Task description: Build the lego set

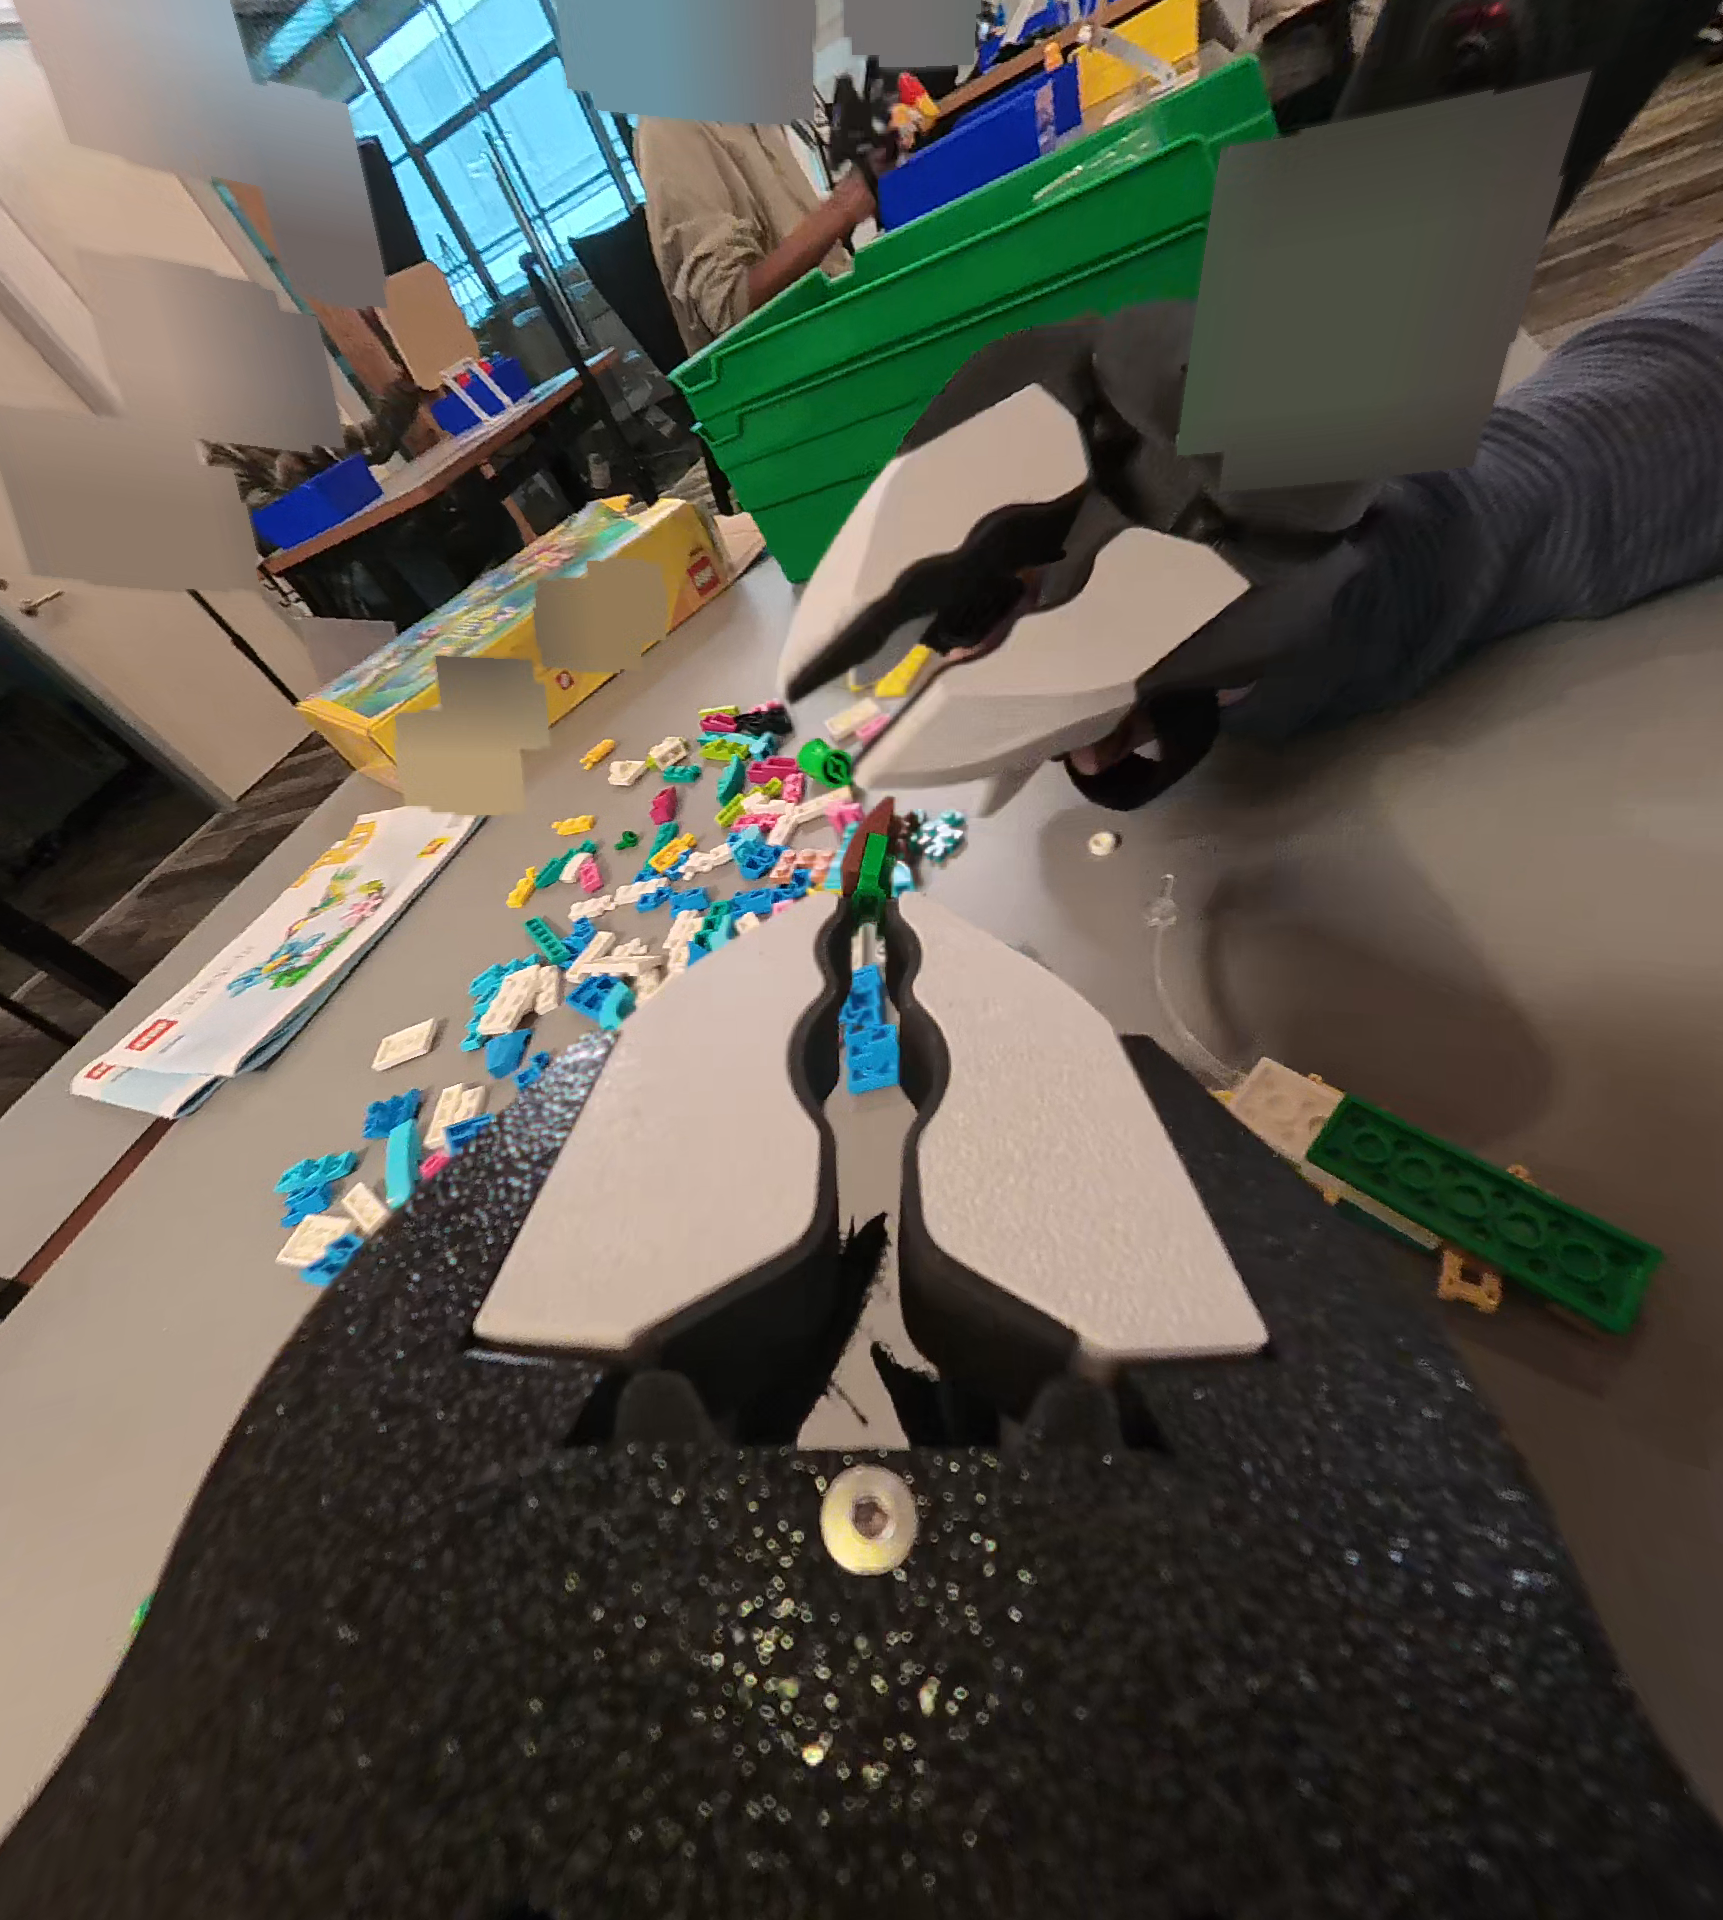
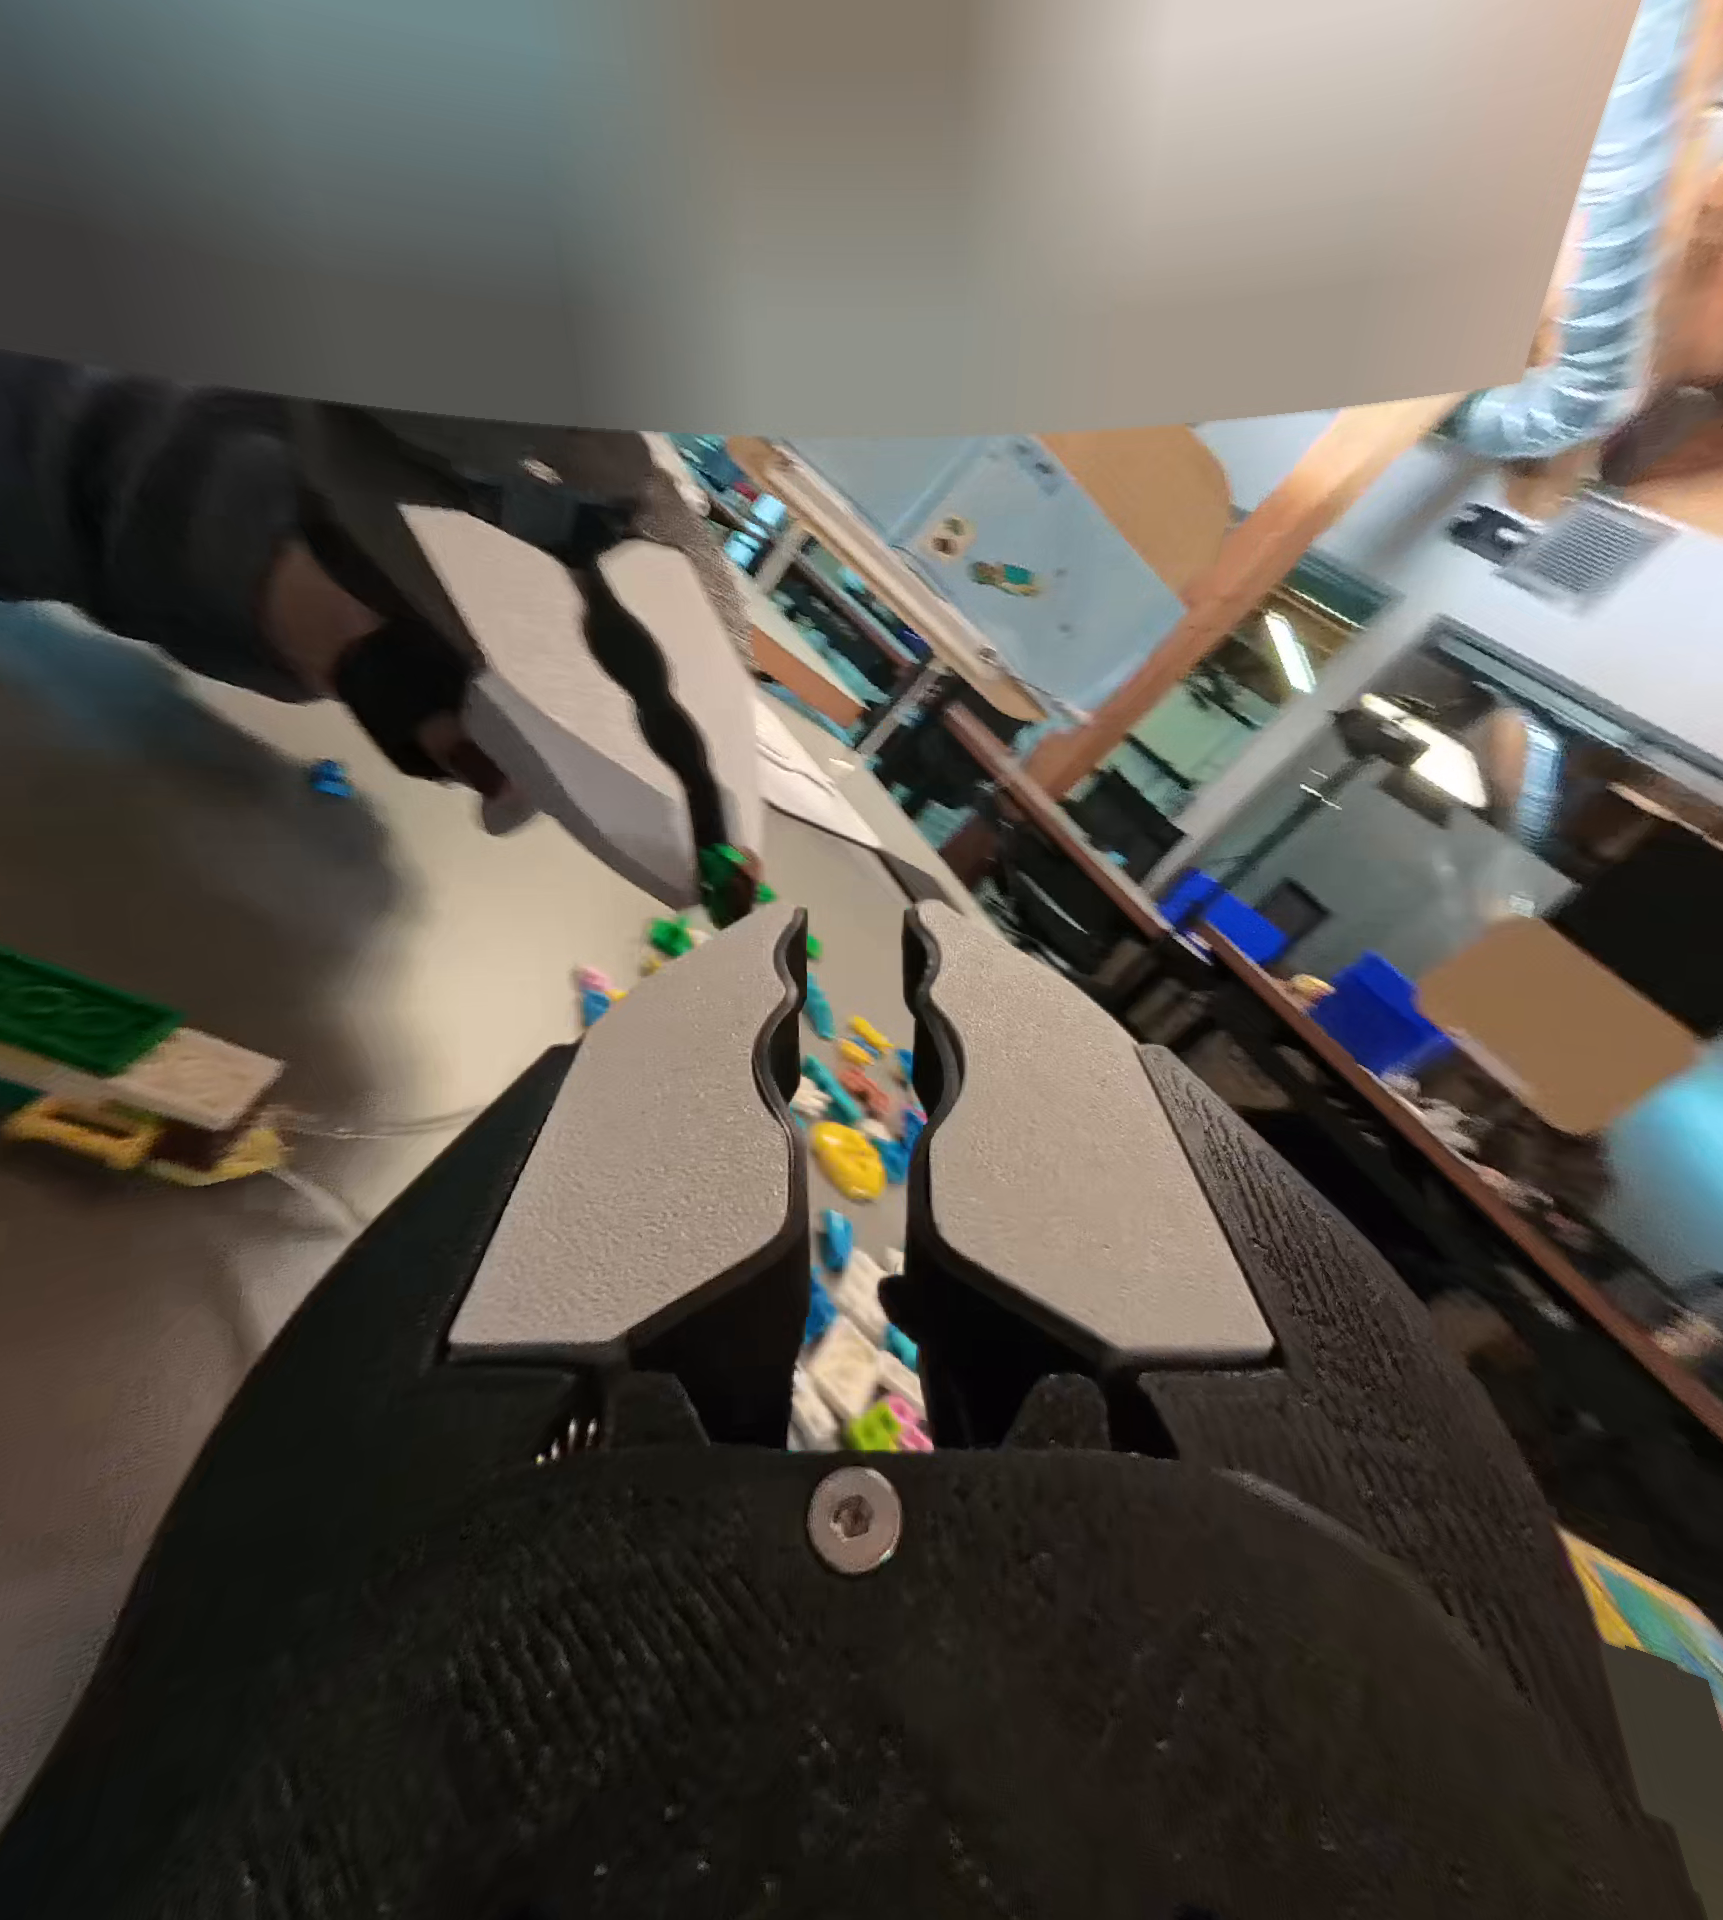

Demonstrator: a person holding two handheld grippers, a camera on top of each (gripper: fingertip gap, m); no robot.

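Note:
My left gripper (image 1: 869,906) is shut on a small green and brown lego assembly (image 1: 873,854) and holds it above the grey table. It also shows in the right wrist view (image 2: 706,862) with the same piece (image 2: 732,873) at its tips. My right gripper (image 2: 852,927) is open and empty. In the left wrist view it (image 1: 831,732) hovers just beyond the held piece, over the pile of loose bricks (image 1: 691,894). A partial build with a green plate (image 1: 1480,1216) on white and yellow parts lies to the right, and it shows at the left in the right wrist view (image 2: 36,997).
An instruction booklet (image 1: 265,956) lies at the table's left edge. A yellow set box (image 1: 524,644) sits behind the pile. Stacked green bins (image 1: 940,343) stand at the back. A small white round piece (image 1: 1103,843) lies alone. A person's sleeve (image 1: 1615,447) reaches in from the right.

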